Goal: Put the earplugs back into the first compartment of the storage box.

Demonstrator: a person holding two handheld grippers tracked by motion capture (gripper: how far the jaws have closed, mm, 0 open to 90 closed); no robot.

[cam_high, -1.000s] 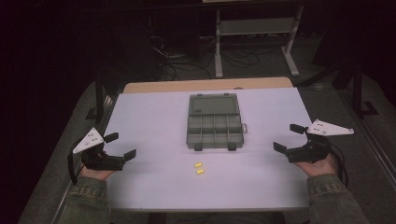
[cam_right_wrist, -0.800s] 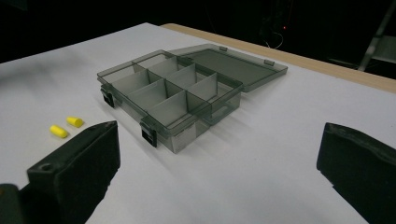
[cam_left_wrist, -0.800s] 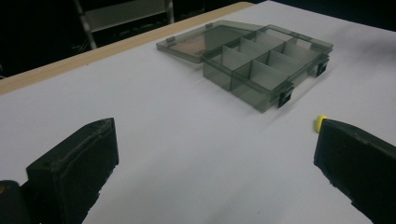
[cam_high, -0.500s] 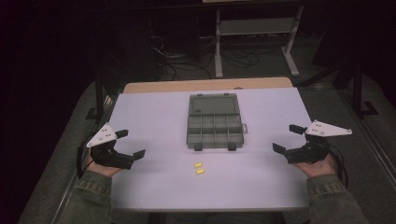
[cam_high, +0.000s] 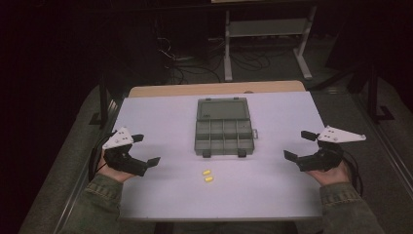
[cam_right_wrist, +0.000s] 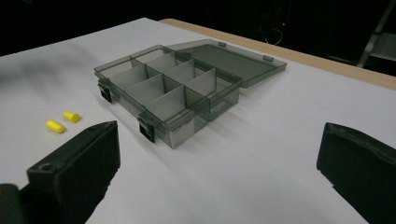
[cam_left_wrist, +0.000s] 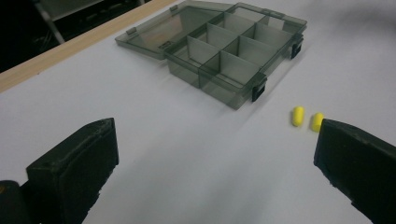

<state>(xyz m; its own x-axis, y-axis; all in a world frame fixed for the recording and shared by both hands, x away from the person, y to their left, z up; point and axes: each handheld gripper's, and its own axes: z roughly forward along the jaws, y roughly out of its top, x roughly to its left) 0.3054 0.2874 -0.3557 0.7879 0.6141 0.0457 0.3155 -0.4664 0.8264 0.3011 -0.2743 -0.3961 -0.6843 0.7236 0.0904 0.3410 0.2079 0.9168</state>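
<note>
Yellow: two small capsule-shaped pieces [cam_high: 208, 175] lie loose on the white desk [cam_high: 160, 195], lower centre of the high view, just below the box and apart from it. Smoke-grey plastic organiser box [cam_high: 223, 135] sits centre frame, lid folded flat toward the upper edge, all compartments appear empty, two front latches hanging open

Left claw [cam_high: 144, 152] at lower left of the high view, released, jaws wide, nothing between them. In the left gripper view the yellow pieces [cam_left_wrist: 306, 117] sit at right of frame just beside the right-hand jaw. Right claw [cam_high: 298, 145] at lower right, likewise released and empty, hovering well apart from the box; right gripper view puts the box [cam_right_wrist: 168, 93] centre and the pieces [cam_right_wrist: 63, 122] at left

Judgement: approach step, no grasp made yet. Pieces look bound for a compartment. Next move calls for the left claw to swing toward the nearer piece, straddle it singly with jaws low to the desk, then close gently; pieces lie close together, so risk of nudging the second
</note>
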